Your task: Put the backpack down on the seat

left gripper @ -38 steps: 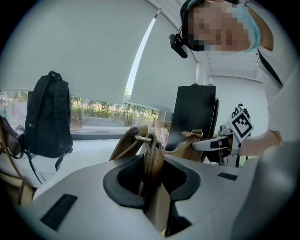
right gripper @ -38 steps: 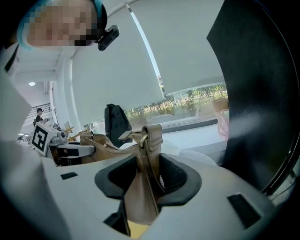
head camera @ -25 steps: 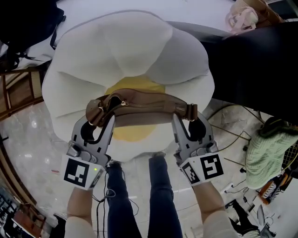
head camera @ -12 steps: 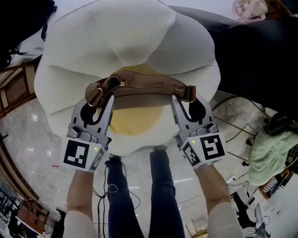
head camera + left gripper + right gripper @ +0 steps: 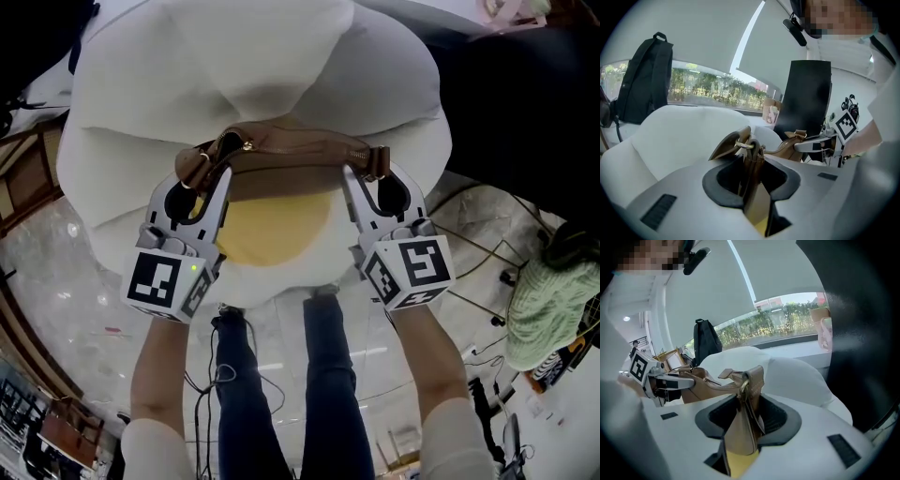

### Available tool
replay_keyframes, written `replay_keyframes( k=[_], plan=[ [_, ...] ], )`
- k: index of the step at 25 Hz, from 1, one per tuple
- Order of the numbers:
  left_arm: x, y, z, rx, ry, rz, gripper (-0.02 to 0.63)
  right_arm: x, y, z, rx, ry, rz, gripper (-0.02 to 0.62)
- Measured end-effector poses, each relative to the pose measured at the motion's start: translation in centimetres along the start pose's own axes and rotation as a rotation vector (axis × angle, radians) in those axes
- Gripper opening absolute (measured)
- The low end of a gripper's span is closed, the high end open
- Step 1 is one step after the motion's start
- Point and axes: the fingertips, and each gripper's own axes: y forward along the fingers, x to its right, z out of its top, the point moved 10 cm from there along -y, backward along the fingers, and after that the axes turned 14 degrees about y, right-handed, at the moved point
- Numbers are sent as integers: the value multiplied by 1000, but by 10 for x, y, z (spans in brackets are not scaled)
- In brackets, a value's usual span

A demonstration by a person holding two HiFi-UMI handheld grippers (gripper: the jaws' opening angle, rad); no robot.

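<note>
Over the last second the backpack [image 5: 281, 159] has been carried down towards the seat [image 5: 234, 66], with both grippers sinking together and their hold left unchanged. In the head view the white cushion now fills more of the picture, and the bag hangs at the 12 o'clock edge of the yellow centre [image 5: 272, 230]. The set-down is therefore judged to be nearly reached, though it cannot be told whether the bag's underside already touches the cushion.

The left gripper [image 5: 202, 176] is closed partway on the tan leather at the bag's 9 o'clock end, beside a metal ring, as seen in the left gripper view [image 5: 752, 178]. The right gripper [image 5: 373, 178] is clamped, somewhat wider, on the 3 o'clock end, where a fold of leather and a zip pull are pinched between its jaws [image 5: 740, 427]. The bag is thus stretched level between the two, directly ahead of each.
</note>
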Motion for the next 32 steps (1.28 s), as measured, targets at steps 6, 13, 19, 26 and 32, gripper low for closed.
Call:
replay_keyframes(
  k=[6,13,19,26,32],
  plan=[
    [-3,16,-20,-21,-35,-7,103,10,15,-14,-24,0,-16,169],
    [-5,34,-32,-64,-39,-15,103,23,29,-23,-67,16,-39,169],
    [-10,43,-41,-90,-46,-16,103,28,42,-31,-87,24,-52,169],
    [-15,59,-48,-112,-67,-12,103,38,56,-33,-109,24,-62,169],
    [-27,73,-50,-139,-73,1,103,39,73,-29,-114,16,-75,169]
  ],
)
